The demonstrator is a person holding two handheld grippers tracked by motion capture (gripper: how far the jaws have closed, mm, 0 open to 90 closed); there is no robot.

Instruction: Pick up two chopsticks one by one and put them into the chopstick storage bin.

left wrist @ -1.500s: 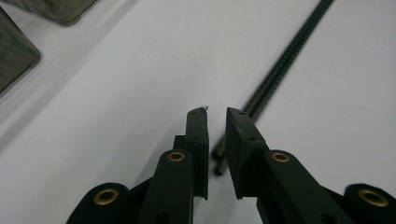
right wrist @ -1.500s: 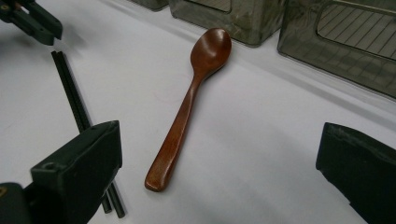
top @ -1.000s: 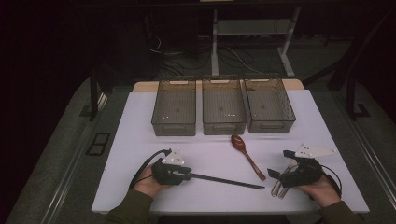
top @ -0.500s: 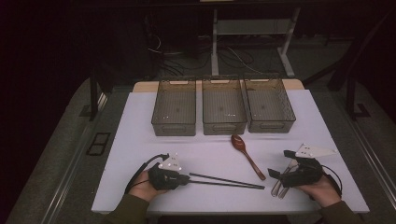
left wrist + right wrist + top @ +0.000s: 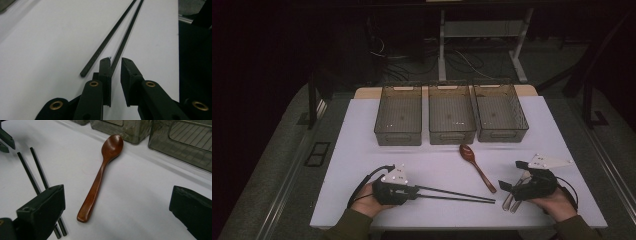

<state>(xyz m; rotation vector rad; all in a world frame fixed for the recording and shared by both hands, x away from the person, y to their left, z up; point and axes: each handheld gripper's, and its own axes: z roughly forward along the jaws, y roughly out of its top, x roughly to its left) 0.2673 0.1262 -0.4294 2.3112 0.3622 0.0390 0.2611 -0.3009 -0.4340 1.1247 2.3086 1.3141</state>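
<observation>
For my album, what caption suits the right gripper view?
Open tool facing a wooden spoon, black chopsticks alongside.

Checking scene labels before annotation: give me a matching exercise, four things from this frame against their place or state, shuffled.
Column 1:
1. wooden spoon
2. black chopsticks
3. left gripper
4. right gripper

Column 2:
A. fingers spread wide, nothing between them
B. lies on the table just in front of the middle bin
C. fingers nearly closed around the end of one stick
D. lie side by side, pointing toward the person's right

Pairs: 1-B, 2-D, 3-C, 4-A
</observation>
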